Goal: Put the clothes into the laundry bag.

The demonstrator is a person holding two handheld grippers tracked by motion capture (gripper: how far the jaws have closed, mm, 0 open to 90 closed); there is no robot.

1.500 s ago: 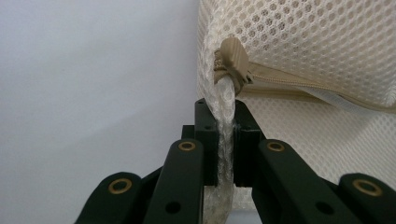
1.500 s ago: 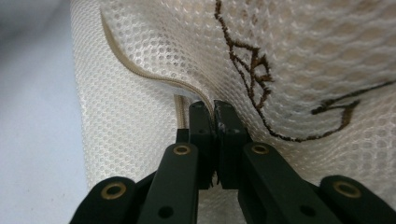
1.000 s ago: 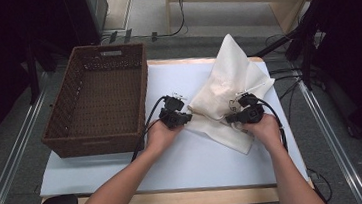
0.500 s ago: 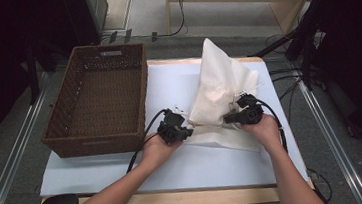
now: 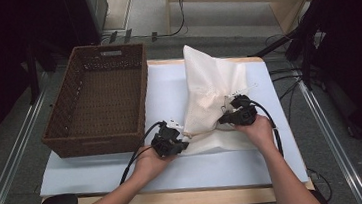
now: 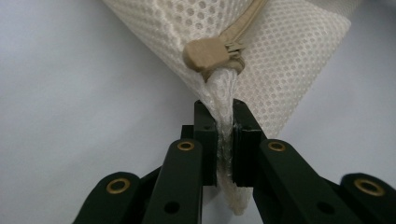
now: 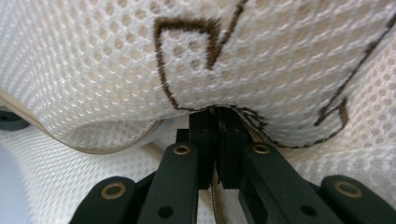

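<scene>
Wicker basket (image 5: 100, 106) walls off the left; bare table (image 5: 226, 170) lies open near the person

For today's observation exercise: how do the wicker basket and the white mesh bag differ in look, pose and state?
The wicker basket is dark brown and rigid; the mesh bag is white and limp.
The basket sits free at the table's left edge with nothing in it; the bag lies crumpled to its right, pinched by the left gripper at a corner and by the right gripper on the mesh.
Both rest on the white table top.
</scene>
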